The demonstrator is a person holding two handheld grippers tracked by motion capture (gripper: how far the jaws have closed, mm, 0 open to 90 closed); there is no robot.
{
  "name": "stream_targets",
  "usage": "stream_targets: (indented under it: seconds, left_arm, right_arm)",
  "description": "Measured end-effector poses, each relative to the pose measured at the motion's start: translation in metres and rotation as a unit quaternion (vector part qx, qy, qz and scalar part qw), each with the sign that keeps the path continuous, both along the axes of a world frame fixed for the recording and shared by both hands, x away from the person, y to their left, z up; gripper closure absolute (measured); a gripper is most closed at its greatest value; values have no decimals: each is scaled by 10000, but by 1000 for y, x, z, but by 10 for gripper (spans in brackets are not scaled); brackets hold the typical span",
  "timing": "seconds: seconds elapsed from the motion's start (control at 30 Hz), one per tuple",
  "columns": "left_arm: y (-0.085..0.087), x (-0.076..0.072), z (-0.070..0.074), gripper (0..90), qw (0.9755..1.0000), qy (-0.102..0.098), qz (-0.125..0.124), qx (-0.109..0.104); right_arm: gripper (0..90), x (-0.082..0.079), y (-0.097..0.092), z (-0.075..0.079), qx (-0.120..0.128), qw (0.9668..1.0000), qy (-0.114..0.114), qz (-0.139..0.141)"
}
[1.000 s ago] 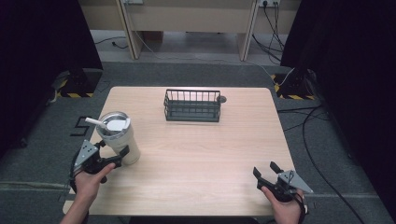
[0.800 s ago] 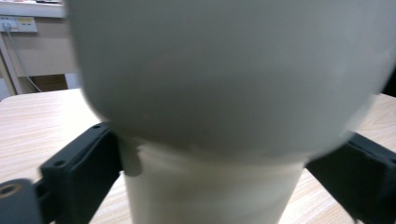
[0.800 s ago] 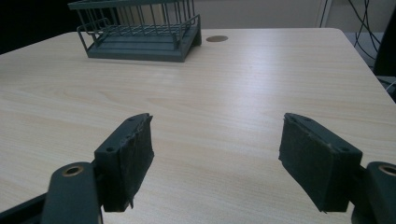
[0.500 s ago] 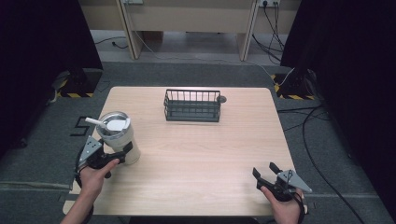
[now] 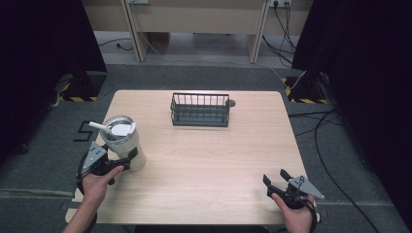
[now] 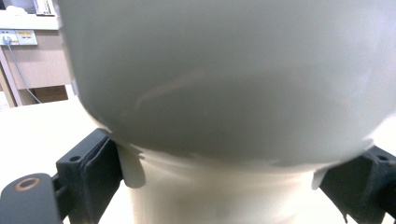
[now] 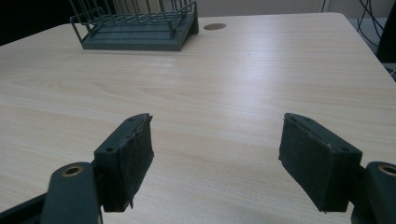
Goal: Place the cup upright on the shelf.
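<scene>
Fingers (image 6: 95, 172) of left gripper (image 5: 116, 164) now flanking tumbler's (image 5: 124, 148) narrow base, closer in than a second ago, when gripper sat lower and more toward tabletop (image 5: 218, 160) edge; pads touching or just short of cream wall, firm pinch not certain. Suggests grasp step nearly complete, lift likely next. Right gripper (image 5: 278, 177) parked at near right corner, fingers (image 7: 128, 154) spread wide over bare wood, unchanged. Tumbler upright near left edge: smooth cream body, tapered foot, clear lid, white straw (image 5: 98, 125) leaning left. Dark wire basket (image 5: 199, 110), rectangular, at far middle. Pale wood-grain laminate, matte. Rubbery black pads, edges frayed.
</scene>
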State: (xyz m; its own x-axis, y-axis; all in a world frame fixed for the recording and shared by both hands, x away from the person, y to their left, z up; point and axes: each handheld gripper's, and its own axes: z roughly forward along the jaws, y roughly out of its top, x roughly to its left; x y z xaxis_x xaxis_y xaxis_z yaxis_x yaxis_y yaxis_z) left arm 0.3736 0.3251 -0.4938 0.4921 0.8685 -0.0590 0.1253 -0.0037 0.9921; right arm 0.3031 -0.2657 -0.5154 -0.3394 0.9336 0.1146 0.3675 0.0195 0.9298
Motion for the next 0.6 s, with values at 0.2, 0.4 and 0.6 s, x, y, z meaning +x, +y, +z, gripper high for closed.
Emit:
stream_targets:
  seconds: [0.2,0.4,0.6]
  left_arm:
    - [0,0,2,98,10000,15,-5,47]
    - [-3,1,5,99,9999,-19,-61,91]
    - [-6,-1,13,99,9999,-62,-145,66]
  right_arm:
    - [266,1,-1,0,-69,9999,-81,22]
    - [265,1,-1,0,-33,10000,-68,20]
    - [264,1,-1,0,-22,10000,-62,6]
